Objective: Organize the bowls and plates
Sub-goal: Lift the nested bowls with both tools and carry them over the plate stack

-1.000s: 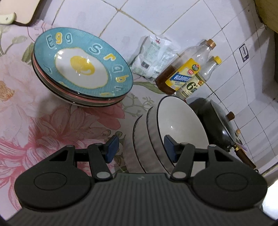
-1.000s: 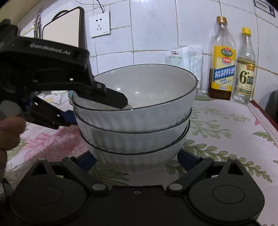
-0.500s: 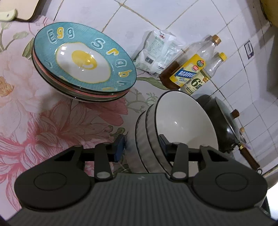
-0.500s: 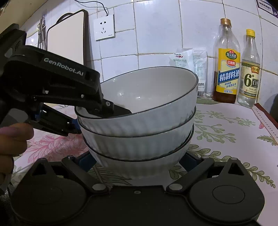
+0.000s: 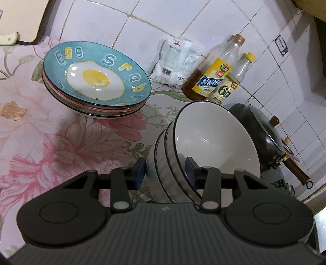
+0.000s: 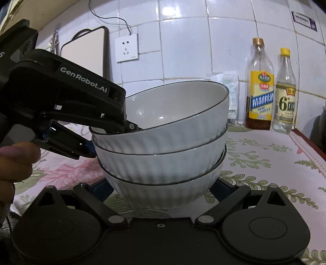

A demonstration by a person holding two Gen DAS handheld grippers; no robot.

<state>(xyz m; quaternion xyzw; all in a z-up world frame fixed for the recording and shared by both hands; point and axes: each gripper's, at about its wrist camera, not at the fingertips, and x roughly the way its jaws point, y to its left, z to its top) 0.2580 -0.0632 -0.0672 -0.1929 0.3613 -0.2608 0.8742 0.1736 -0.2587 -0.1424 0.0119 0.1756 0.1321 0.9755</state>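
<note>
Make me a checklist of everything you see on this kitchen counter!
Surface: floral cloth.
Job's things: three stacked white bowls, top one tilted; plate stack beside them, egg plate uppermost.
Clutter: oil bottle, clear bottle, white packet, black lidded pan, cutting board.
Grippers: left claw clamps the upper bowl rims, one finger inside; right claw straddles the bottom bowl, grip unclear.
Cables: thin wire above the wall socket.
Surroundings: white tiled wall.
</note>
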